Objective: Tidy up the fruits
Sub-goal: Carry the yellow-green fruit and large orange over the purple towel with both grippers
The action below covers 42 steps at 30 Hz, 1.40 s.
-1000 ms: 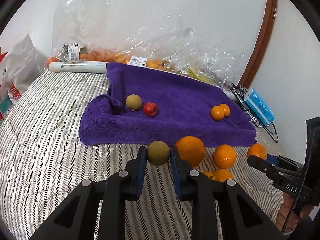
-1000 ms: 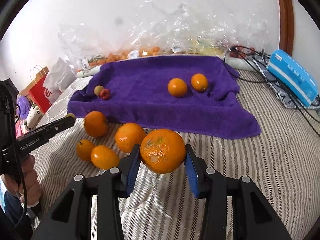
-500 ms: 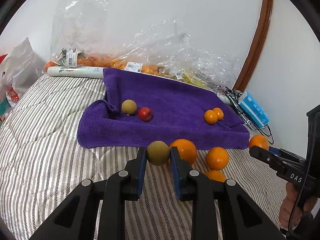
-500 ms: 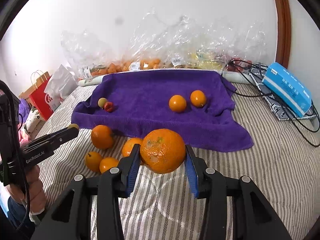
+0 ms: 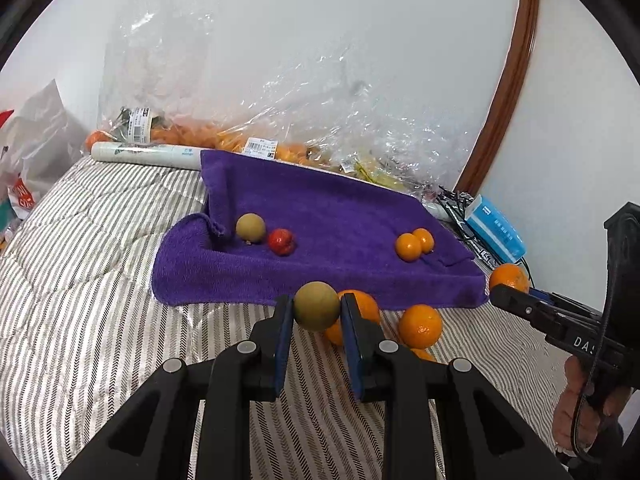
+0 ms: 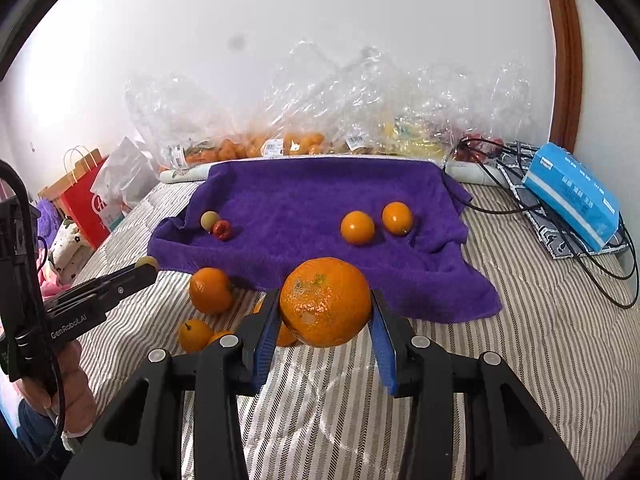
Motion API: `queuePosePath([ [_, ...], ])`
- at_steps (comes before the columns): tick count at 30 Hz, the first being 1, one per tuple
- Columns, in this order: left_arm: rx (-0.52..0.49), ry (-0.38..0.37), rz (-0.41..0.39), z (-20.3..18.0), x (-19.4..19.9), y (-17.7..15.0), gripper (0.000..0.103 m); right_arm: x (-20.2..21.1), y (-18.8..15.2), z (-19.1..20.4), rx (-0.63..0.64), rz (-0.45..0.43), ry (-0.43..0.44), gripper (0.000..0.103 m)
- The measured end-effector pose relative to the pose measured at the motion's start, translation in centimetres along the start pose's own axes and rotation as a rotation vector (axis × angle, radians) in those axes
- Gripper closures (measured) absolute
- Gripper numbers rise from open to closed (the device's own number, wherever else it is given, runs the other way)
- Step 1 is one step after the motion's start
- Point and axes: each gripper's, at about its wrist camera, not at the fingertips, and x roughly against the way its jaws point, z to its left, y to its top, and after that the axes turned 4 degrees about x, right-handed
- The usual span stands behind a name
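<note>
1. Clamped in the left gripper (image 5: 316, 312): a small green-brown fruit (image 5: 316, 306), jaws nearly shut on it, held above the striped bedcover (image 5: 80, 300).
2. Gripped by the right gripper (image 6: 325, 308): a large orange (image 6: 325, 302), jaws partly open around its width, pads pressing both sides.
3. Raised slightly over the past second, with the purple towel (image 6: 300, 200) now lower in both views; grips unchanged.
4. At 12 o'clock from both loads: towel holding a matching green-brown fruit and red fruit (image 5: 281, 241) at left, two small oranges (image 6: 357, 227) at right.
5. Likely next: sorting each carried fruit beside its kind; loose oranges (image 6: 211, 290) left on the bedcover.
</note>
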Motion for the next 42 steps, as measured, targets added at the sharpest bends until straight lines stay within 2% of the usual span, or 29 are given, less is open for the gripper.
queuePosePath([
  [13, -0.008, 0.019, -0.007, -0.3, 0.5, 0.6, 0.08, 0.2, 1.1, 0.1, 0.018, -0.016, -0.009, 0.06],
  [24, -0.048, 0.042, -0.046, -2.1, 0.8, 4.3, 0.08, -0.1, 3.8, 0.3, 0.049, -0.067, -0.01, 0.06],
  [32, -0.067, 0.043, -0.061, -2.9, -0.9, 6.9, 0.08, -1.3, 5.7, 0.7, 0.06, -0.098, -0.016, 0.06],
  [42, -0.019, 0.049, -0.038, -2.5, -5.0, 10.5, 0.08, -3.7, 8.6, -0.9, 0.015, -0.127, -0.029, 0.06],
])
